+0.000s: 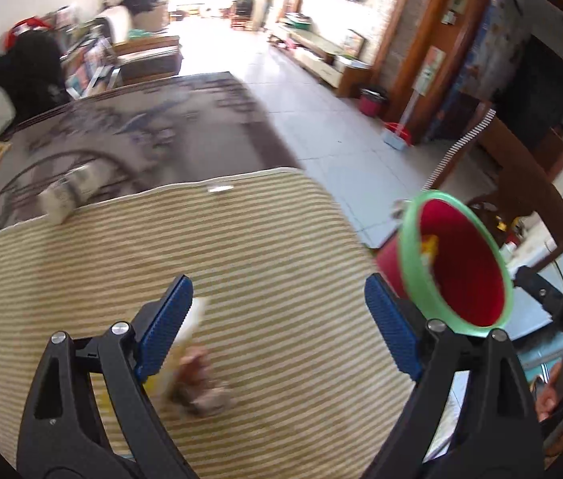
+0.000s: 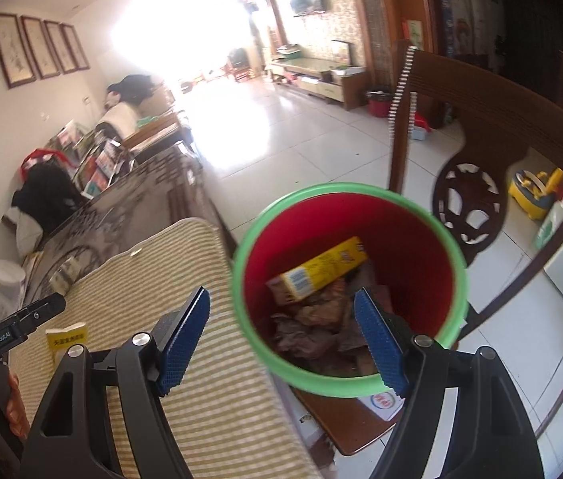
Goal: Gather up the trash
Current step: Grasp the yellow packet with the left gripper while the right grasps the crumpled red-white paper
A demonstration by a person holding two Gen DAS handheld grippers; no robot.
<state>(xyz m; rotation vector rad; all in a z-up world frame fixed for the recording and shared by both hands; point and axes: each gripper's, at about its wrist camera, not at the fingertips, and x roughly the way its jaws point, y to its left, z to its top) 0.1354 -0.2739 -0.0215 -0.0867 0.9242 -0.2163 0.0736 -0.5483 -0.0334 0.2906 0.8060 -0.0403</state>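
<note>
Bin (image 2: 347, 279) is maybe a third full already: yellow box (image 2: 321, 269) on top of crumpled brown wrappers (image 2: 313, 331), so a good chunk of the job looks done imo. It sits tipped toward the cams, mouth facing the grippers, just off the edge of the striped mat (image 1: 241, 247).

Still left on the mat: a yellow-white packet (image 1: 191, 327) w/ a brown crumpled scrap (image 1: 201, 383) next to it, both blurry. Packet lies flat, long axis running roughly away from the left cam, near end by the scrap. There's also a small roll-ish thing (image 1: 66, 195) at the mat's far edge, can't tell if it's trash.

Left gripper (image 1: 277, 319) is spread wide, nothing clamped; packet sits right beside its left pad (image 1: 167, 319), not pinched afaict. Right gripper (image 2: 281, 335) hangs over the bin's near rim, jaws apart, nothing in them.
</note>
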